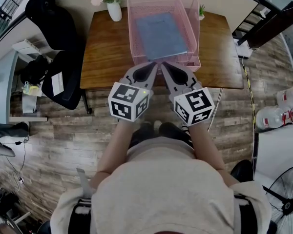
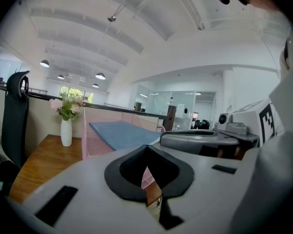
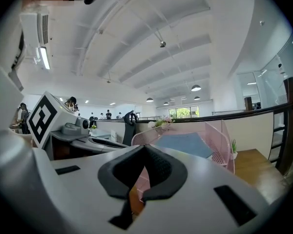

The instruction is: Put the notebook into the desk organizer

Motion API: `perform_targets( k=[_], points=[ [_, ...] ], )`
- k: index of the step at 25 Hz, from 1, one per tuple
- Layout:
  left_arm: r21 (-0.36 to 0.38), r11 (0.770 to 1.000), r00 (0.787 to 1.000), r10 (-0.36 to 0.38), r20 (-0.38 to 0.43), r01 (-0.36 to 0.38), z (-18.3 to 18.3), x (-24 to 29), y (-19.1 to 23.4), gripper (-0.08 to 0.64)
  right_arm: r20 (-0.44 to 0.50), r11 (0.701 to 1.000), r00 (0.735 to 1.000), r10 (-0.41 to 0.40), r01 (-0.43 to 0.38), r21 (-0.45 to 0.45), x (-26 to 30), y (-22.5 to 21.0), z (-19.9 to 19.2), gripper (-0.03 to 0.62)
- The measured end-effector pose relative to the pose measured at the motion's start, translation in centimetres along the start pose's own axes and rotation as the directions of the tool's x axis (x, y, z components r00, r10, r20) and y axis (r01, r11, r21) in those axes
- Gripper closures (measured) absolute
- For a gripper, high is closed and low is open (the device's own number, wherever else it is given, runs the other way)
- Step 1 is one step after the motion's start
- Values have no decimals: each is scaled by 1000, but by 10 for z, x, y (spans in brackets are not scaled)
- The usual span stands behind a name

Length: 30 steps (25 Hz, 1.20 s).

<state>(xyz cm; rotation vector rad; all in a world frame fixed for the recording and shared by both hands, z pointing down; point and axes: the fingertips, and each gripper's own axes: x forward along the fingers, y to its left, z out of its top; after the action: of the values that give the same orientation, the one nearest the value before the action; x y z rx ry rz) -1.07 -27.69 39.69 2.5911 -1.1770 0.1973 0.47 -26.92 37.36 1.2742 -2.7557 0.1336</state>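
A blue notebook (image 1: 160, 34) lies flat in the top tray of the pink mesh desk organizer (image 1: 133, 33) at the back of the wooden table (image 1: 105, 57). My left gripper (image 1: 153, 65) and right gripper (image 1: 163, 65) are side by side at the organizer's near edge, tips pointing at it. Both are shut with nothing between the jaws. In the left gripper view the left gripper (image 2: 146, 148) faces the organizer (image 2: 95, 147) and the notebook (image 2: 122, 133). From the right gripper view, the right gripper (image 3: 144, 148) points at the notebook (image 3: 183, 143) in the pink tray (image 3: 219, 140).
A white vase of flowers (image 1: 113, 5) stands at the table's back left, and a small potted plant (image 1: 201, 11) sits right of the organizer. A black office chair (image 1: 58, 62) is left of the table. Water bottles (image 1: 278, 113) and a fan (image 1: 288, 199) are on the floor at right.
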Motion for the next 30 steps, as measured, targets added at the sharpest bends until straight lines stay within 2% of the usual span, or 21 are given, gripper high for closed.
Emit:
perform_targets(
  k=[30],
  points=[
    [-34,999,999,-40,-6,40,-2,2,-1,549,-23,1000,1000,-16,16,-4,0,-4,-5,583]
  ],
)
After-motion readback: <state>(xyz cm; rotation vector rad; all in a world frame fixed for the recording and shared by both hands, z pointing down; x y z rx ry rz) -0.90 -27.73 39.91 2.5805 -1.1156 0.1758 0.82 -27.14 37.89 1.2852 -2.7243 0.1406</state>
